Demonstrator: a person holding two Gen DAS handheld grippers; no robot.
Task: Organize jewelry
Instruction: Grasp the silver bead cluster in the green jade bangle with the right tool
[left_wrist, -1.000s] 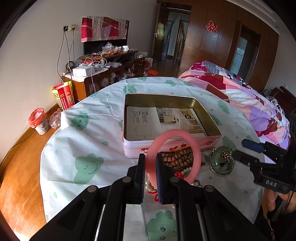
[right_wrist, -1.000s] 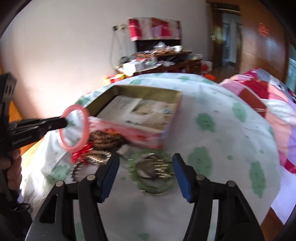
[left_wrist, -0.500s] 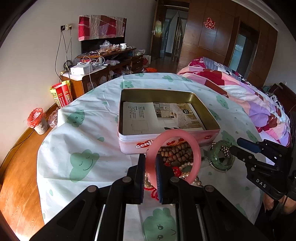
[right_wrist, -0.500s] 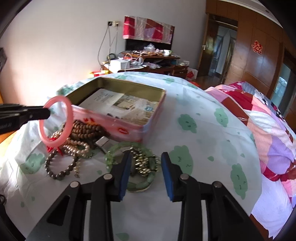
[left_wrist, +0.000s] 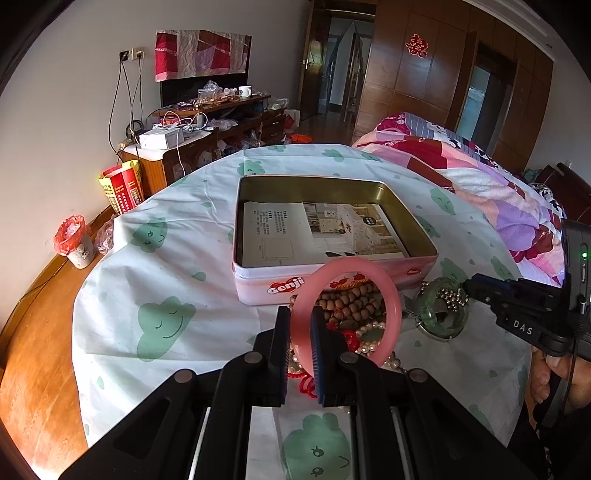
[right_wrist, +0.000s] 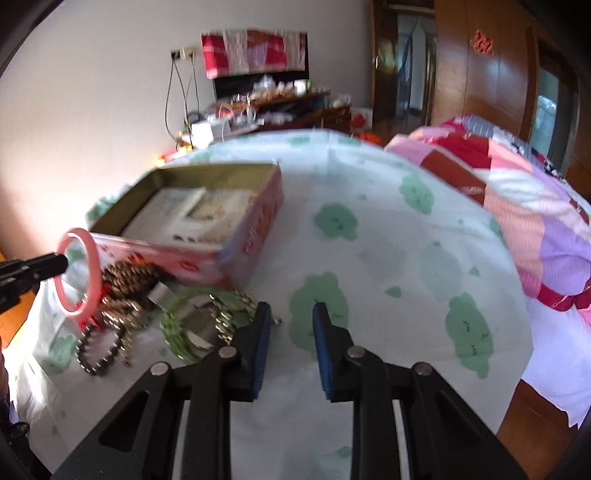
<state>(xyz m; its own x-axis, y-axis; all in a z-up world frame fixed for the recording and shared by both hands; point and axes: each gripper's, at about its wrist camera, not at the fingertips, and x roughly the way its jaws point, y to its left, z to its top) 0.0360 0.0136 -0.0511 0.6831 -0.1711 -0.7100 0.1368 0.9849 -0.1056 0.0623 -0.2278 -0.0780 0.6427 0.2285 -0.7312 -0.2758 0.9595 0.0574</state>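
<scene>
My left gripper (left_wrist: 300, 314) is shut on a pink bangle (left_wrist: 349, 264), held upright above a heap of bead bracelets just in front of the pink tin (left_wrist: 258, 284). From the right wrist, the pink bangle (right_wrist: 95, 266) hangs left of the tin (right_wrist: 251, 236). My right gripper (right_wrist: 291, 308) is closing with only tablecloth between its pads. A green bangle (right_wrist: 170, 326) with a silver bead chain (right_wrist: 221, 317) across it lies just left of its left finger. In the left wrist view the right gripper (left_wrist: 471, 286) has its tip at the green bangle (left_wrist: 424, 314).
The heap holds a wooden bead bracelet (left_wrist: 351, 302), a pearl strand (left_wrist: 369, 345) and a dark bead bracelet (right_wrist: 96, 354). A leaflet lines the tin. A quilted bed (left_wrist: 480, 177) lies to the right; a cluttered cabinet (left_wrist: 207, 129) and a small bin (left_wrist: 74, 240) stand at the left.
The right gripper's jaws have narrowed a lot and it has shifted, so the green bangle now lies left of its fingers, not between them. The left gripper holds the pink bangle still.
</scene>
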